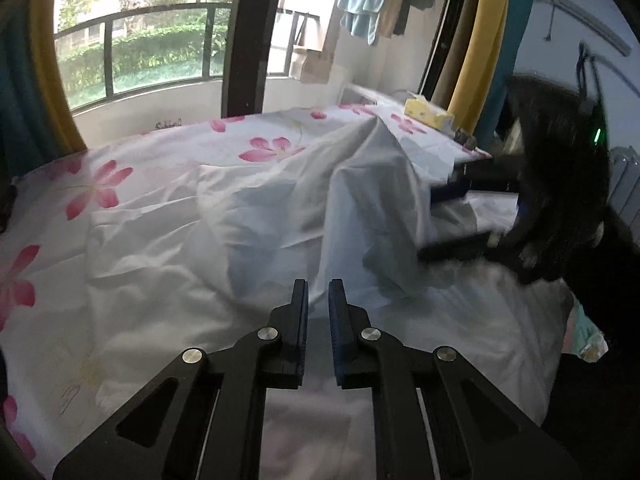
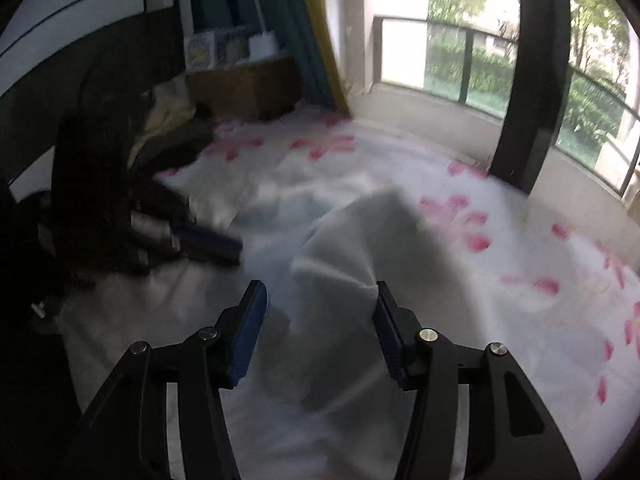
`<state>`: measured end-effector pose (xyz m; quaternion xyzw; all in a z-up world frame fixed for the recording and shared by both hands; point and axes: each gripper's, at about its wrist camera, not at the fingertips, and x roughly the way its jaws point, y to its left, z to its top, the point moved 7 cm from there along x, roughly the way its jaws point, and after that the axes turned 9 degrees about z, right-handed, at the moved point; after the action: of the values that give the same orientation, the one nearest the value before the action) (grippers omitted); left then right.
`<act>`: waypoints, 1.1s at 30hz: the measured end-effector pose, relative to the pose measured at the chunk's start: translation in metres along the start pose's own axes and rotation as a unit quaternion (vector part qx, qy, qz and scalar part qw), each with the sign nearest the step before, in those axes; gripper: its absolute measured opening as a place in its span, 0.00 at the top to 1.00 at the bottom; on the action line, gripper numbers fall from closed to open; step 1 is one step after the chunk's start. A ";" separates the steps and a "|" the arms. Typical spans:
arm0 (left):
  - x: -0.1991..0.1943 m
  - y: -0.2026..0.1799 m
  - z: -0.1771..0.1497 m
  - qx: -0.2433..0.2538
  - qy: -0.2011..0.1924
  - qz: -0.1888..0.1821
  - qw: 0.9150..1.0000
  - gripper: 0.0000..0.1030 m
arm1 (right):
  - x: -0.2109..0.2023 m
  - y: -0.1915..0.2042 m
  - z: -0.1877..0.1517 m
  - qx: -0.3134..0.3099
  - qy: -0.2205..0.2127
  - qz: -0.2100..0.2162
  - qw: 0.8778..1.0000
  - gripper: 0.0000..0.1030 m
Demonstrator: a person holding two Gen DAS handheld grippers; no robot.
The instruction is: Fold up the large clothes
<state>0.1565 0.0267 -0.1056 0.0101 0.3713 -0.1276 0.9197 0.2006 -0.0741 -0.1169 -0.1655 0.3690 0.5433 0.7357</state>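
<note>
Left tongs [image 1: 318, 292]: nearest in the left view; blue pads close together with a thin gap, nothing pinched between them; low over the white cloth.
Right tongs [image 2: 318, 294]: wide apart, holding nothing; cloth right below and between the two sides.
Garment [image 1: 304, 200]: big, white, thin; lying crumpled on the bed, partly heaped up in the middle with a tall ridge and deep creases; edges hard to tell from the sheet.
Bed sheet [image 1: 96, 188]: white with pink flowers, spread under the garment.
Tissue box [image 1: 428, 114]: yellow, at the far corner, well away from the cloth.
Picture quality: right view blurry, so small folds not clear there.
Step in hand: most likely picking a spot on the cloth to grab.
How to do it well: find a real edge or corner, not the middle of the heap; pinch only one layer; keep clear of the flower sheet below; grab with both tongs well apart; pull flat before folding.
Risk: grabbing the sheet too; cloth bunching again.
</note>
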 end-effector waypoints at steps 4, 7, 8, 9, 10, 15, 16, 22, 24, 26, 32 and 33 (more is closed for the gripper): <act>-0.014 0.007 0.002 -0.001 -0.008 0.000 1.000 0.89 | 0.017 0.012 -0.027 0.017 0.043 0.010 0.999 0.48; -0.016 0.015 0.014 -0.014 -0.013 -0.002 1.000 0.89 | 0.015 0.019 -0.035 0.013 0.059 0.005 0.998 0.48; -0.016 0.017 0.020 -0.018 -0.016 -0.005 1.000 0.89 | 0.008 0.020 -0.032 0.009 0.052 0.005 0.999 0.48; -0.014 0.019 0.026 -0.021 -0.018 -0.005 1.000 0.89 | -0.003 0.020 -0.023 0.003 0.037 0.004 0.999 0.48; -0.012 0.020 0.032 -0.022 -0.022 -0.003 1.000 0.89 | -0.014 0.019 -0.014 -0.005 0.020 0.000 1.000 0.48; 0.002 0.021 0.051 -0.030 -0.028 -0.006 0.999 0.88 | -0.042 -0.020 0.034 0.005 -0.054 -0.029 0.998 0.47; 0.004 0.020 0.053 -0.031 -0.027 -0.005 0.999 0.89 | -0.040 -0.029 0.039 0.011 -0.058 -0.032 0.998 0.47; 0.006 0.014 0.052 -0.028 -0.024 -0.007 0.999 0.88 | 0.000 -0.042 0.052 0.036 -0.035 0.012 0.999 0.47; 0.006 0.015 0.050 -0.031 -0.020 -0.004 0.999 0.89 | 0.003 -0.026 0.048 0.019 -0.018 0.031 0.999 0.47; 0.004 0.015 0.047 -0.032 -0.017 -0.003 0.999 0.89 | 0.003 -0.010 0.035 0.003 -0.003 0.044 0.999 0.47; 0.016 0.006 0.031 -0.009 0.016 -0.005 1.000 0.88 | 0.026 0.013 -0.017 0.014 0.058 0.047 0.997 0.47; 0.022 0.005 0.027 -0.006 0.028 -0.005 1.000 0.88 | 0.029 0.012 -0.023 0.021 0.060 0.044 0.997 0.47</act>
<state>0.1910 0.0232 -0.1019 0.0064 0.3975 -0.1293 0.9084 0.1854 -0.0653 -0.1520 -0.1656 0.4310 0.5563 0.6909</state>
